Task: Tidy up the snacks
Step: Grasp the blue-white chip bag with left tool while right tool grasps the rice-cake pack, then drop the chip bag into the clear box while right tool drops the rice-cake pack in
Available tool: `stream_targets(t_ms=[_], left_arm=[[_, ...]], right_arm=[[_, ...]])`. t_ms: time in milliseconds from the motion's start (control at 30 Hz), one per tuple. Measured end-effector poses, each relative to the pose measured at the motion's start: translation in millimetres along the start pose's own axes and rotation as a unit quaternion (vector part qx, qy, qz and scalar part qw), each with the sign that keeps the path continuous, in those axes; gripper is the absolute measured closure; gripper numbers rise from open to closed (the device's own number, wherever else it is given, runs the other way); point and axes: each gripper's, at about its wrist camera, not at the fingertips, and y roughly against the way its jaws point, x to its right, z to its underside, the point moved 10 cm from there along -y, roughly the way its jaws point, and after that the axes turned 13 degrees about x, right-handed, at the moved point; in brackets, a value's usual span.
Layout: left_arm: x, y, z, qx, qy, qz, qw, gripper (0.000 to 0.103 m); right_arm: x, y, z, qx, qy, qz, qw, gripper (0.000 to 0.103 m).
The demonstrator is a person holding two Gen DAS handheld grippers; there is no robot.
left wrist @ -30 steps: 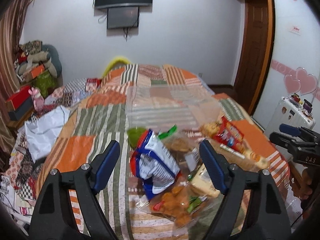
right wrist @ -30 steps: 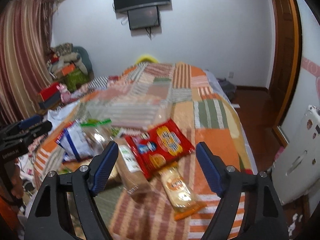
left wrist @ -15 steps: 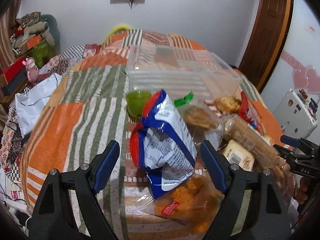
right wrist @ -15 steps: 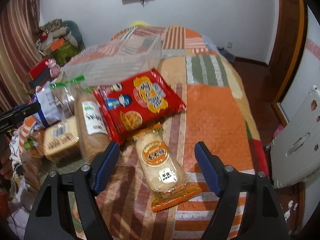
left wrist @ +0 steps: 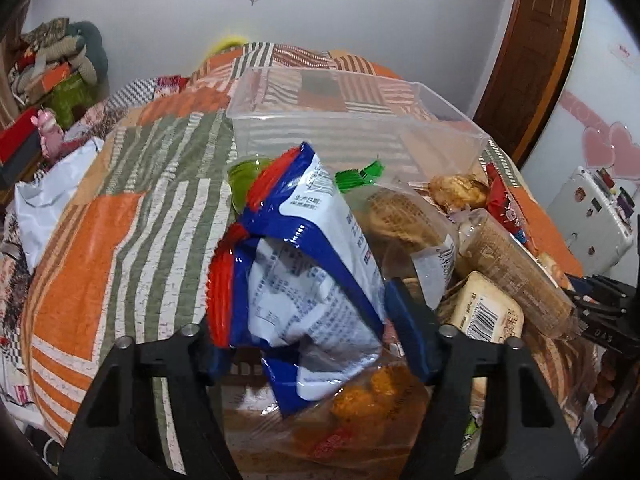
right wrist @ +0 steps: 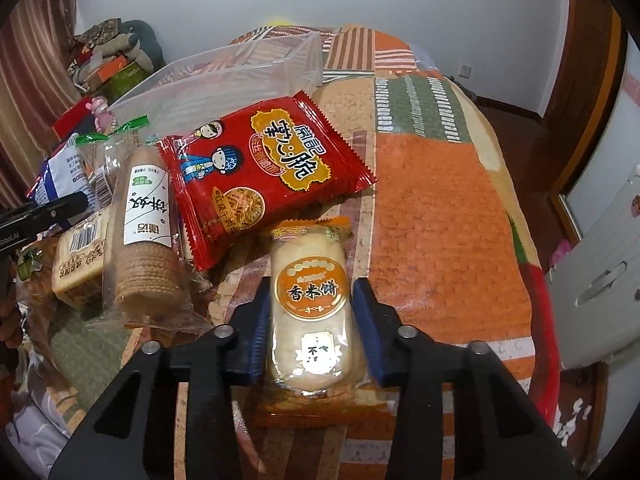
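Observation:
My left gripper is closed around a blue, white and red snack bag, its pads pressing both sides. My right gripper is closed on an orange-wrapped rice cracker pack lying on the bed. A clear plastic bin stands behind the snack pile; it also shows in the right wrist view. A red noodle snack packet, a round biscuit sleeve and a small cake pack lie to the left of my right gripper.
The snacks lie on a patchwork quilt. A bag of orange fried snacks lies under the blue bag. A green cup stands by the bin. A white cabinet stands right of the bed, clutter left.
Both grippers moved down and forward onto the pile and closed: the left onto the blue bag, the right onto the rice cracker pack.

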Motion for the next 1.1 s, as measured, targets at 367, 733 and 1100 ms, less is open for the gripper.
stream_targets(t_ms=[367, 733, 1100], left_arm=[[-2.2, 21.0, -16.8, 0.03, -0.007, 0.0, 0.9995, 0.053], [-2.0, 53.8, -65.3, 0.09, -0.023, -0.006, 0.9957, 0.053], [-3.1, 53.6, -123.1, 0.124, -0.018, 0.001, 0.9921, 0.053]], right_arm=[[-3.6, 22.5, -28.7, 0.048, -0.001, 0.008, 0.999, 0.07], [-27.4, 30.5, -91.5, 0.117, 0.01, -0.014, 0.993, 0.07], [-70.0, 30.7, -153.9, 0.183, 0.028, -0.049, 0.981, 0.07]])
